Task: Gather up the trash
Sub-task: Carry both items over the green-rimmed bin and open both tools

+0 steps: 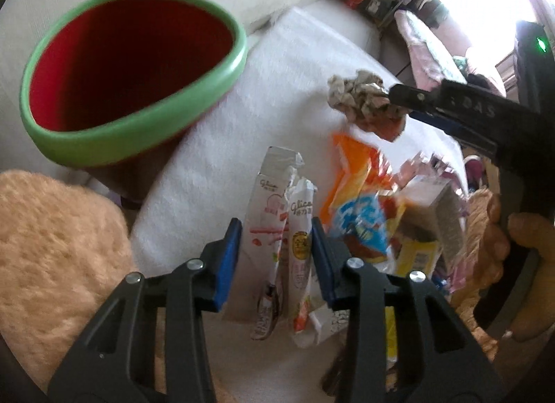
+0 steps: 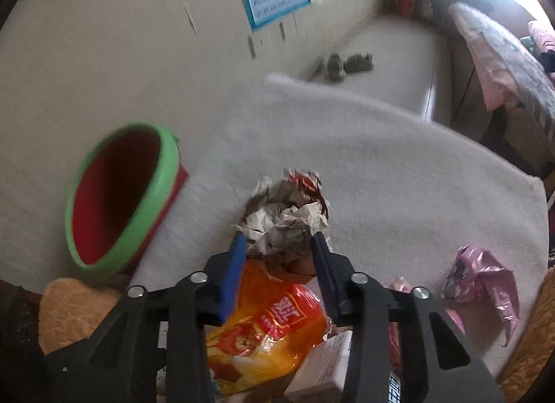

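Two white Glico wrappers lie side by side on a white towel, and my left gripper has its blue pads pressed against their outer edges. My right gripper comes in from the right, shut on a crumpled grey-white paper wad held above the towel. In the right wrist view the same wad sits squeezed between the right gripper pads. A red bin with a green rim stands tilted at the left, its mouth facing me; its rim is also left of the wad.
An orange snack bag, a yellow box, a white carton and a pink wrapper lie on the towel. A fluffy beige cushion lies at the lower left. A hand grips the right handle.
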Motion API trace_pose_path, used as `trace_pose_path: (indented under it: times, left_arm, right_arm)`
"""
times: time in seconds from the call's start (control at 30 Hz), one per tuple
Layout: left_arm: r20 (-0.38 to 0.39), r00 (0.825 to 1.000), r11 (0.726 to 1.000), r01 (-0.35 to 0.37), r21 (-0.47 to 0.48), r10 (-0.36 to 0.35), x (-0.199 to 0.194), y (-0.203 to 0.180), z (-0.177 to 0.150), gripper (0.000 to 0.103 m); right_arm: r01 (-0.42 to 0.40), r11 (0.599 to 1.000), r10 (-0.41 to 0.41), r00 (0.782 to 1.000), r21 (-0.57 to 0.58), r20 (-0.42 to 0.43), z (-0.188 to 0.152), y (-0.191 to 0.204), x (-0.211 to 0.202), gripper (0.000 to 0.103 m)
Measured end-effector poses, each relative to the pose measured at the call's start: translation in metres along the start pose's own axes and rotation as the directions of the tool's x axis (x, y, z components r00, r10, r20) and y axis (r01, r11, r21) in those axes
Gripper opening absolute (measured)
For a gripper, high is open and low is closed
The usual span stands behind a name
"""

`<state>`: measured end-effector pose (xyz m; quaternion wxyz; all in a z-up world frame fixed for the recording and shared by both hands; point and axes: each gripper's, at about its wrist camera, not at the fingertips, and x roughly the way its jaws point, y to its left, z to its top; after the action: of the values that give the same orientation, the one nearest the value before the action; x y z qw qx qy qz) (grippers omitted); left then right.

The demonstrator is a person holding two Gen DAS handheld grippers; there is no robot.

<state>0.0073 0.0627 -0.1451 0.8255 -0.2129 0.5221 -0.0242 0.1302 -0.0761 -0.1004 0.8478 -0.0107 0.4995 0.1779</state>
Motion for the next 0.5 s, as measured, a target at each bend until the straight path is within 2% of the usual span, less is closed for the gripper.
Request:
trace_pose_path:
  times: [0.1,0.13,0.2,0.27,0.37,0.43,0.5]
  left_arm:
    - [0.094,0.996,1.0,-0.004,0.005,0.004,-0.024,0.004,0.014,0.038]
    - [0.142,0.99,1.0,-0.021,0.002,0.02,-0.036,0.008,0.023,0.038]
    - [0.207,0.977,0.999,-0.045,-0.015,0.047,-0.051,0.019,0.036,0.038]
    - [0.265,0.96,0.996,-0.084,-0.04,0.092,-0.065,0.037,0.051,0.038]
    - [0.287,0.947,0.988,-0.117,-0.099,0.141,-0.074,0.062,0.066,0.038]
    - [0.288,0.94,0.979,-0.147,-0.138,0.182,-0.078,0.08,0.075,0.038]
    - [0.286,0.938,0.974,-0.148,-0.171,0.193,-0.082,0.094,0.079,0.038]
  right_arm:
    - [-0.037,0.999,0.037,0.997,-0.003,0.069,0.005,0.007,-0.027,0.029]
    - [-0.054,0.999,0.054,0.995,-0.006,0.088,0.007,0.01,-0.034,0.028]
    - [-0.094,0.996,0.095,0.99,-0.007,0.109,0.013,0.017,-0.044,0.019]
    - [-0.159,0.987,0.157,0.98,0.003,0.121,0.019,0.027,-0.051,0.017]
    - [-0.218,0.976,0.217,0.969,-0.001,0.121,0.03,0.043,-0.052,0.017]
    - [-0.192,0.981,0.195,0.973,-0.037,0.123,0.033,0.054,-0.053,0.019]
    - [-0.161,0.985,0.167,0.979,-0.06,0.116,0.031,0.061,-0.047,0.028]
